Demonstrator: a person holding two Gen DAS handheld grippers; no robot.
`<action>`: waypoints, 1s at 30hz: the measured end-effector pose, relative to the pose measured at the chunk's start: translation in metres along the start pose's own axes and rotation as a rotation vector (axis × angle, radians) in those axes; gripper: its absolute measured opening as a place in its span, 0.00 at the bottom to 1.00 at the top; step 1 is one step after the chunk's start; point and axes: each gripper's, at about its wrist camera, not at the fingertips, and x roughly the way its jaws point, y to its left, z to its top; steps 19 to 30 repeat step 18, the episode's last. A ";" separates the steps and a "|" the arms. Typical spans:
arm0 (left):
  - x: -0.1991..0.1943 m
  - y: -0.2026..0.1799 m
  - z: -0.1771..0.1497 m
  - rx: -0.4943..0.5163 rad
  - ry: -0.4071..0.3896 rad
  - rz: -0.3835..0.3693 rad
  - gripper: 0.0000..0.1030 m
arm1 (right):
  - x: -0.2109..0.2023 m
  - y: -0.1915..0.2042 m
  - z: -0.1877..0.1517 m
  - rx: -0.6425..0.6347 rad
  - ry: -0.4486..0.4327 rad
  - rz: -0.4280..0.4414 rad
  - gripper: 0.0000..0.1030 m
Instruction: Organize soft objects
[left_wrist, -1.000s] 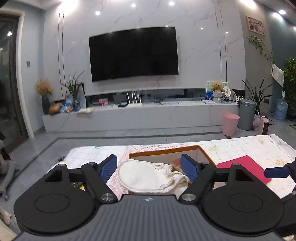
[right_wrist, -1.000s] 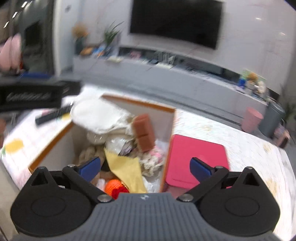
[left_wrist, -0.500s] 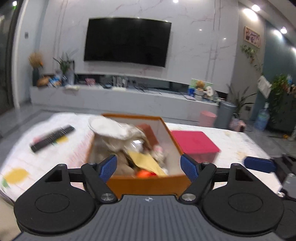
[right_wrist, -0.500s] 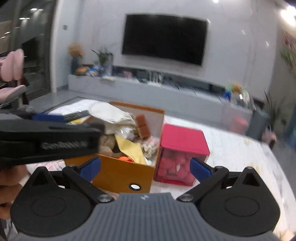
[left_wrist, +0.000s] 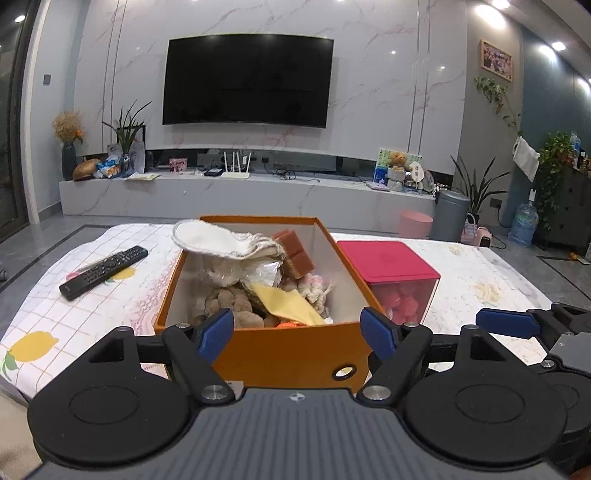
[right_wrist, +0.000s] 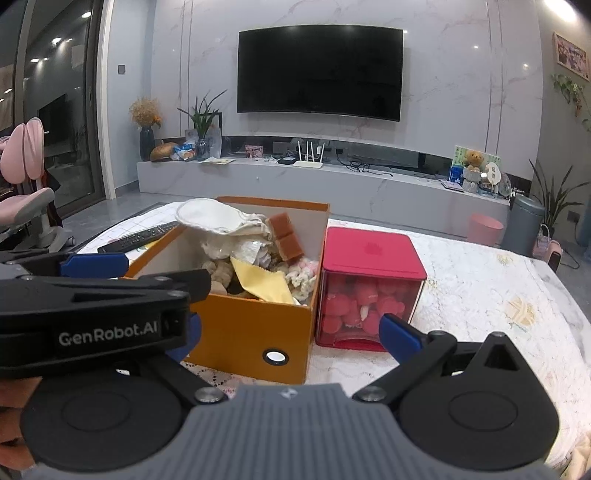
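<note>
Clearly, no piece in either pair of tongs right now. Left gripper spread wide, nothing between its blue pads, held low in front of the near wall of the orange box. Right gripper also spread, although one of its pads hidden behind the body of the other tool in the right wrist view; empty as far as visible.

All the soft things already heaped inside the box: a white cloth pouch lying on top and hanging over the far left rim, a brown sponge leaning at the back, a yellow cloth, a brown plush toy, a pale knitted piece and some crumpled clear plastic. Just beside the box on its right, touching or nearly so, a red-lidded container full of pink fluffy balls, lid on. A remote control on the tablecloth, well apart on the left.

About the step: hard to settle. Fits a sorted box with the tools drawn back, and fits equally a full box waiting for unpacking. So no certain next move; for any pick, first an approach over the near rim and down, because the pile sits beyond and above the pads, not between them.
</note>
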 end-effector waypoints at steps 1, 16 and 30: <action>0.000 0.000 -0.001 0.003 0.003 0.001 0.89 | 0.001 -0.001 -0.002 0.005 0.002 0.000 0.97; 0.001 -0.001 -0.010 0.002 0.016 0.025 0.89 | 0.014 -0.003 -0.010 0.022 0.032 0.006 0.97; 0.000 -0.002 -0.010 0.002 0.015 0.024 0.89 | 0.014 -0.002 -0.011 0.021 0.029 0.002 0.97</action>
